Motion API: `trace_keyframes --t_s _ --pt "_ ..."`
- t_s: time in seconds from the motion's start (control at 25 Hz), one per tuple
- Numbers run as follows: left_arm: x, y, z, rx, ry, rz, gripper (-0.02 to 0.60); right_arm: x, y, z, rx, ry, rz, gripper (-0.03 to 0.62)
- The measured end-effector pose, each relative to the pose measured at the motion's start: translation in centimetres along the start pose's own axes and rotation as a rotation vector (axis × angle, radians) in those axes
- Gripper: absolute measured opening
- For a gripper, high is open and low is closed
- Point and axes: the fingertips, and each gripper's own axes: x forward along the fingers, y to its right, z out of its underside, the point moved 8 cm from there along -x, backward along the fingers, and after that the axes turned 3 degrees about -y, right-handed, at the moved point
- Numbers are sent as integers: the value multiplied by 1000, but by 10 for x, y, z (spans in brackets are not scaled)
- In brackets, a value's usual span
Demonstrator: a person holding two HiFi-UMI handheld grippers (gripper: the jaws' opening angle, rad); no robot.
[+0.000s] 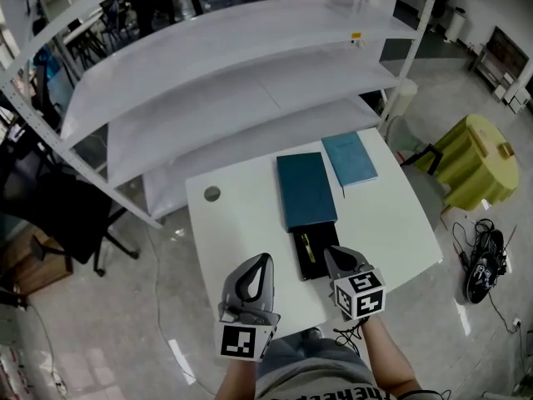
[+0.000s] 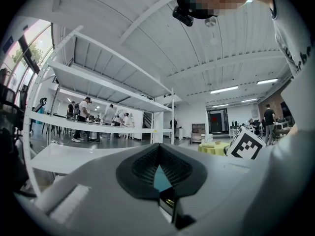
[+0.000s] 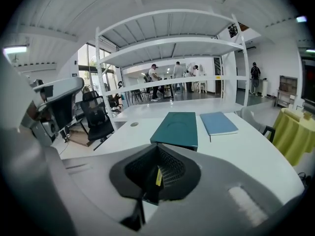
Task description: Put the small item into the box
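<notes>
An open black box [image 1: 316,251] lies on the white table [image 1: 391,223], its near end between my two grippers. A small yellow item [image 1: 306,247] rests inside it. A teal lid [image 1: 306,188] covers the box's far end. My left gripper [image 1: 265,259] is shut and empty, just left of the box. My right gripper [image 1: 327,251] is shut at the box's right edge. In the right gripper view the right gripper [image 3: 157,147] has its jaws together, and the yellow item [image 3: 158,177] shows through the opening below them. The left gripper [image 2: 158,147] frames the teal lid [image 2: 161,178].
A blue notebook [image 1: 350,158] lies right of the lid. A grey round cap [image 1: 211,193] sits at the table's far left. White shelving [image 1: 233,73] stands behind the table. A black chair [image 1: 50,198] is at left, a yellow-green covered table [image 1: 475,161] and floor cables [image 1: 483,261] at right.
</notes>
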Motion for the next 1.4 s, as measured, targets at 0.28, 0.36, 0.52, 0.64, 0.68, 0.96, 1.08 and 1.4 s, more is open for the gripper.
trace_keyframes --t_s 0.28,0.36,0.52,0.64,0.68,0.96,1.08,1.4 --pt "-2 13 -2 28 -12 -4 12 -22 6 -3 -10 64 10 2" --pt "-2 17 -3 32 -12 -4 12 -28 7 -5 -21 81 12 2" --pt "-4 25 -5 37 0 -6 12 -42 6 -9 -53 127 16 2" --pt "-5 31 -6 40 -5 -10 12 -51 5 -14 -82 159 20 2" --pt "-5 32 -7 42 -6 -11 11 -54 5 -15 -87 170 20 2" --pt "-7 41 -10 69 -16 -14 11 -74 5 -23 -104 239 19 2" --pt "-9 45 -11 67 -17 -20 11 -82 5 -25 -120 265 26 2" --pt "-14 55 -14 71 -7 -28 11 -103 5 -31 -145 336 20 2"
